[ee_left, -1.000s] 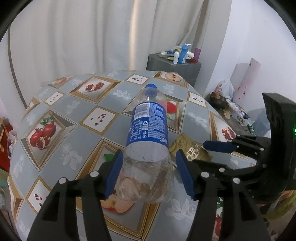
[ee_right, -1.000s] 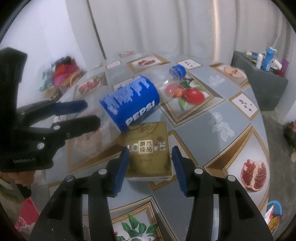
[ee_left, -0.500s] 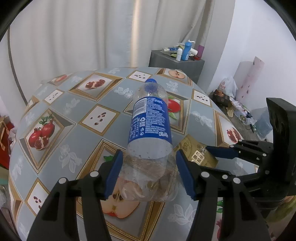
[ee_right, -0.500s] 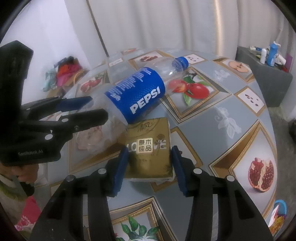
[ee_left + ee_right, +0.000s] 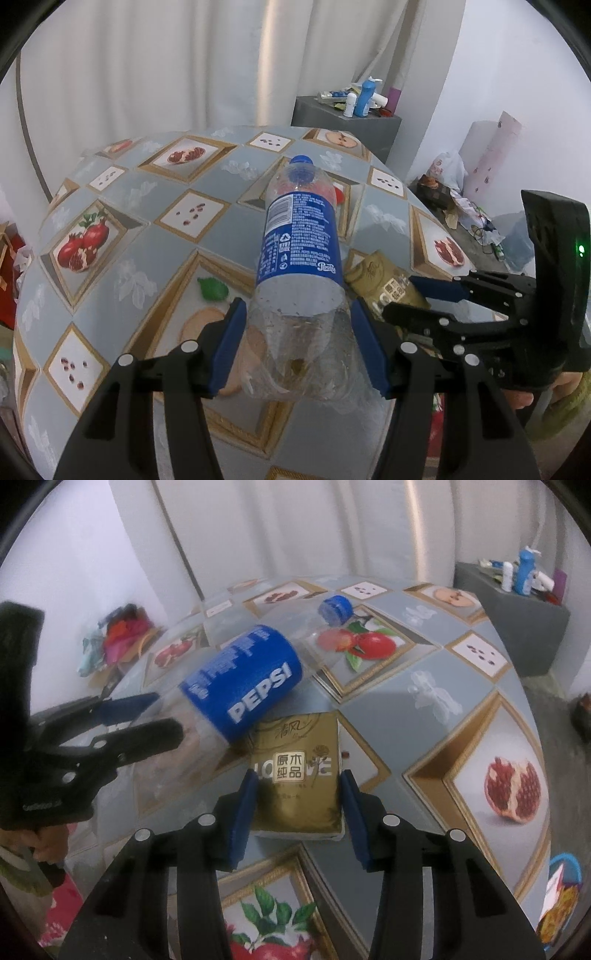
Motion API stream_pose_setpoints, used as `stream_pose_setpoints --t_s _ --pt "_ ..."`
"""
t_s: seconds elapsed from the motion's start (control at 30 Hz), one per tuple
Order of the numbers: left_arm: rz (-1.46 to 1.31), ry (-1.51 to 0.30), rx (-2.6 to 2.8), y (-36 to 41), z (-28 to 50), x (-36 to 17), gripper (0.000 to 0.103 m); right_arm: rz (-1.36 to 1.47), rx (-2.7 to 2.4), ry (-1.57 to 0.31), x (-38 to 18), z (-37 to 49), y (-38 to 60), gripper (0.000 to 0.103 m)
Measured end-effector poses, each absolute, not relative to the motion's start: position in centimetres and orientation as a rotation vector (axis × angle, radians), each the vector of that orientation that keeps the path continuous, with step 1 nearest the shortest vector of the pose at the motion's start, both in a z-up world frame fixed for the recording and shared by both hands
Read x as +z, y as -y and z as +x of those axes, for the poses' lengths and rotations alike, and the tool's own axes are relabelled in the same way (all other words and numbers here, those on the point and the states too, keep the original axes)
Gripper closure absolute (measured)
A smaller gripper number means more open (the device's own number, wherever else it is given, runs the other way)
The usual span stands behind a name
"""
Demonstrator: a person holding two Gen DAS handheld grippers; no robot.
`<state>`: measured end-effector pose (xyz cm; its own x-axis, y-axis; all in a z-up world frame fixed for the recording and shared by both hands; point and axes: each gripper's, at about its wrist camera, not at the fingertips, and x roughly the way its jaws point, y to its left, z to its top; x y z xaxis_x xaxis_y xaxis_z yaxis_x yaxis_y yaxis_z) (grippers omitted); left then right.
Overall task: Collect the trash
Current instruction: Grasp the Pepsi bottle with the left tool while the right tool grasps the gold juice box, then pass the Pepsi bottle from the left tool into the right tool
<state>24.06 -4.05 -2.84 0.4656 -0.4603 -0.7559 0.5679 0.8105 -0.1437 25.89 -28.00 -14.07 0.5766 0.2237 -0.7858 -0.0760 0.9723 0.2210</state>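
A clear Pepsi bottle (image 5: 299, 258) with a blue label and blue cap sits in my left gripper (image 5: 297, 314), whose blue pads press on its clear lower body. Its neck points away over the table. In the right wrist view the same bottle (image 5: 243, 686) slants up to the right from my left gripper (image 5: 162, 716). A gold tissue pack (image 5: 295, 760) lies just right of the bottle, and my right gripper (image 5: 299, 779) is shut on it, a pad on each long side. From the left wrist view, the pack (image 5: 380, 277) shows between the fingers of my right gripper (image 5: 402, 295).
The round table (image 5: 147, 240) wears a grey fruit-print cloth and drops off on every side. A grey cabinet (image 5: 343, 114) with bottles stands behind it by the curtain. Floor clutter (image 5: 461, 206) lies right, a heap of clothes (image 5: 118, 635) left.
The right gripper's pads have drawn in a little onto the tissue pack. The bottle stays in the left grip, and both grippers have hardly shifted.
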Motion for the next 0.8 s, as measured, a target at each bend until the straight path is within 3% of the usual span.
stream_pose_setpoints --t_s 0.8 --pt "-0.034 -1.003 -0.629 0.5 11.1 -2.9 0.045 0.297 0.003 -0.937 -13.9 16.0 29.9 0.061"
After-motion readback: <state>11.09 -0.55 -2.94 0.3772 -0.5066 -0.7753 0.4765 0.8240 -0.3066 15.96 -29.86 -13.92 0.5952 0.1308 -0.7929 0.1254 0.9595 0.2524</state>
